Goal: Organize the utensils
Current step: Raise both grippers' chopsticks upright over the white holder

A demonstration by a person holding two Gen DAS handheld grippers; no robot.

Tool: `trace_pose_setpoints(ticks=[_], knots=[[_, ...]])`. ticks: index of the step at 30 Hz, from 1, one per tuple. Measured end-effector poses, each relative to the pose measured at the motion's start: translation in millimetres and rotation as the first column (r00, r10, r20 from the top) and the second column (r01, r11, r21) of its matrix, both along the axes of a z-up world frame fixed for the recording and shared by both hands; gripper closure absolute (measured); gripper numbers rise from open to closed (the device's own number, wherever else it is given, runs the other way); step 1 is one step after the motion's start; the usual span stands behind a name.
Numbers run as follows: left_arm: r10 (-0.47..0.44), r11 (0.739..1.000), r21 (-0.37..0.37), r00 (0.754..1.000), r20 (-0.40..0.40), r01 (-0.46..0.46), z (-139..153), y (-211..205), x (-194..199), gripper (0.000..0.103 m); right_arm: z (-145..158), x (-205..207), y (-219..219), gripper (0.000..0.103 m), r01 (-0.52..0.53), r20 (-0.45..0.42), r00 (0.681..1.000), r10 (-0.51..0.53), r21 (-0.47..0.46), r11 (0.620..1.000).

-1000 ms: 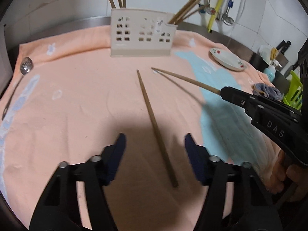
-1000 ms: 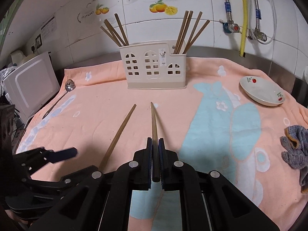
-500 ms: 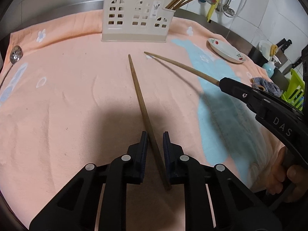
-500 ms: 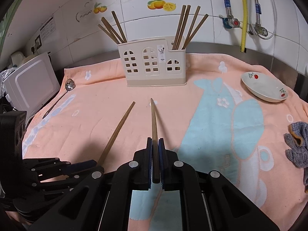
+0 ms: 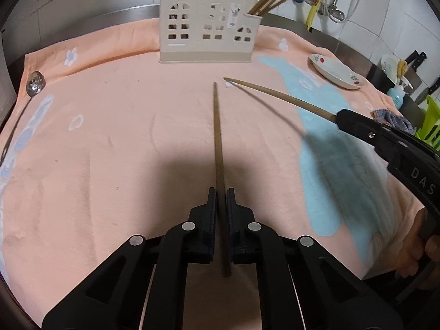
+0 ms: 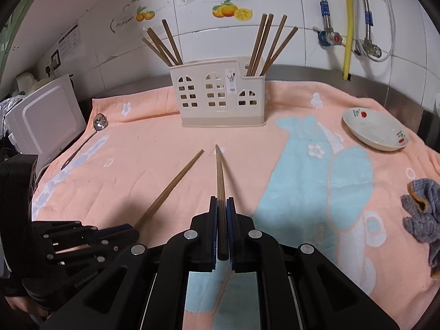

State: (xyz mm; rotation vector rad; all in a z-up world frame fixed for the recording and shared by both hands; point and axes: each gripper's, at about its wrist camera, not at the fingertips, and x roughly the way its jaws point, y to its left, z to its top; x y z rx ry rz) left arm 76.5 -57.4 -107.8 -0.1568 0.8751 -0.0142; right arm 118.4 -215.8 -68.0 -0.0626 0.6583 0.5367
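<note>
My left gripper (image 5: 220, 192) is shut on a dark wooden chopstick (image 5: 218, 137) that points forward toward the cream utensil holder (image 5: 209, 33). My right gripper (image 6: 221, 200) is shut on a second chopstick (image 6: 219, 170), also pointing at the holder (image 6: 220, 96). That second chopstick shows in the left wrist view (image 5: 280, 97), held above the towel. The left one shows in the right wrist view (image 6: 173, 187). The holder has several chopsticks standing in its left (image 6: 162, 44) and right (image 6: 269, 44) compartments.
An orange towel (image 6: 154, 148) with a blue pattern covers the counter. A metal ladle (image 6: 90, 134) lies at the left edge, a white dish (image 6: 374, 132) at the right, a grey cloth (image 6: 423, 209) further right. A white appliance (image 6: 41, 121) stands left. Taps and hoses hang on the tiled wall.
My left gripper went from open around the lying chopstick to shut on it and lifted it, now straight ahead. The right gripper kept its chopstick and moved slightly forward.
</note>
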Motion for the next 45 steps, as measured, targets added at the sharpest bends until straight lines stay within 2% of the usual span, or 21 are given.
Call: trace_pose_setpoints(ticks=[8,15,21,28,39,45], knots=[[-0.020,0.999,0.032,0.995,0.097,0.017,32.6,15.0,-2.3,0.098,22.0,-2.8,0.9,0.097,-0.007,0.054,0.999,0.007,-0.004,1.000],[-0.057,0.996,0.074,0.979,0.194,0.043,69.0,20.3,4.3,0.098,52.7,2.5,2.6,0.097,-0.023,0.117,0.993,0.021,0.014,1.000],[-0.082,0.995,0.080,0.970,0.229,0.066,87.6,25.8,15.2,0.098,76.0,16.6,4.6,0.097,-0.055,0.129,0.990,0.052,0.025,0.998],[-0.105,0.994,0.054,0.959,0.262,0.094,118.5,36.3,41.1,0.098,113.2,42.9,9.3,0.097,-0.103,0.139,0.985,0.099,0.019,0.995],[-0.138,0.989,0.085,0.942,0.305,0.117,168.4,48.3,90.9,0.098,179.8,86.9,16.0,0.097,-0.137,0.184,0.973,0.137,-0.008,0.990],[-0.146,0.988,0.111,0.911,0.385,0.112,212.8,49.0,110.1,0.098,205.3,106.9,19.4,0.097,-0.142,0.204,0.969,0.142,-0.013,0.990]])
